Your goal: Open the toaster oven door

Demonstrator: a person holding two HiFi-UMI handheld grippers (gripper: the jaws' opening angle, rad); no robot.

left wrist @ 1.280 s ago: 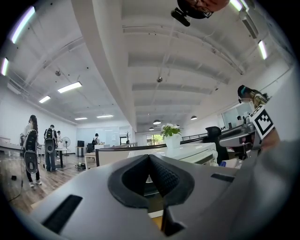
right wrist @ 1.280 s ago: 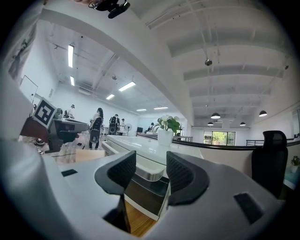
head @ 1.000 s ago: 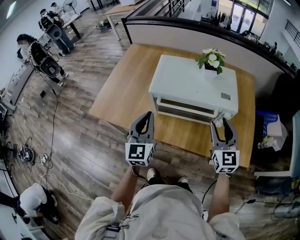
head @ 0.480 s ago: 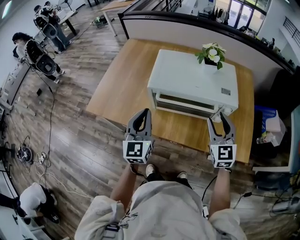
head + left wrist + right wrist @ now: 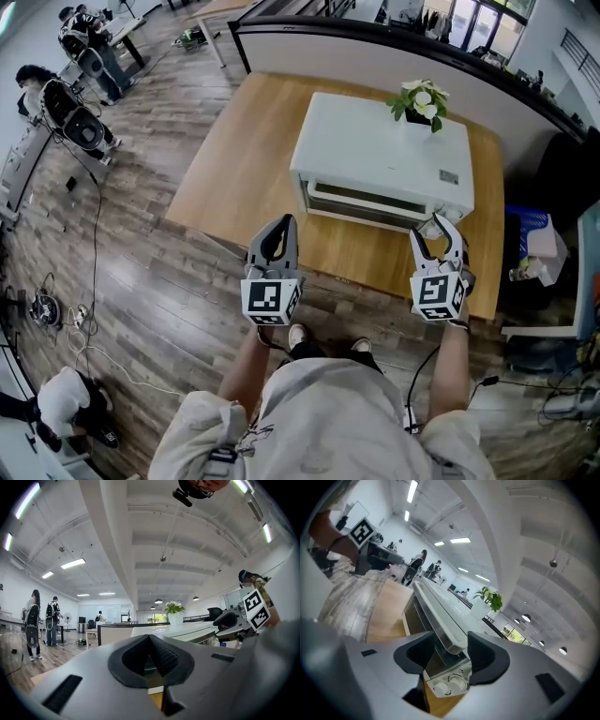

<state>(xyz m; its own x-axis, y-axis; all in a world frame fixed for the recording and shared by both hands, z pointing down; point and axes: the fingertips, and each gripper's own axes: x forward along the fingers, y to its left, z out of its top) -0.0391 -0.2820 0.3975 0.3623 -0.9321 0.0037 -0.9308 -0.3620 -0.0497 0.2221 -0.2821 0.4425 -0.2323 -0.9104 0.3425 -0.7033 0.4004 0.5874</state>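
Observation:
The white toaster oven [image 5: 384, 155] stands on a low wooden platform [image 5: 234, 178], and its glass door [image 5: 370, 202] is closed. My right gripper [image 5: 437, 231] is open at the oven's front right corner. In the right gripper view, the right end of the door's handle bar [image 5: 440, 620] lies between the pads of the right gripper [image 5: 447, 653], just above two control knobs [image 5: 450, 684]. I cannot tell whether the pads touch the bar. My left gripper [image 5: 282, 225] hangs shut and empty over the platform's front edge, left of the oven. Its pads meet in the left gripper [image 5: 150, 639] view.
A potted plant [image 5: 419, 103] stands on the oven's top at the back right. A blue box [image 5: 530, 239] lies to the right of the platform. Cables [image 5: 56, 309] trail over the wooden floor at the left. People [image 5: 56, 94] stand far off at the upper left.
My right gripper has moved forward to the oven's front right corner, and its jaws have spread wider. The left gripper has only drifted a little.

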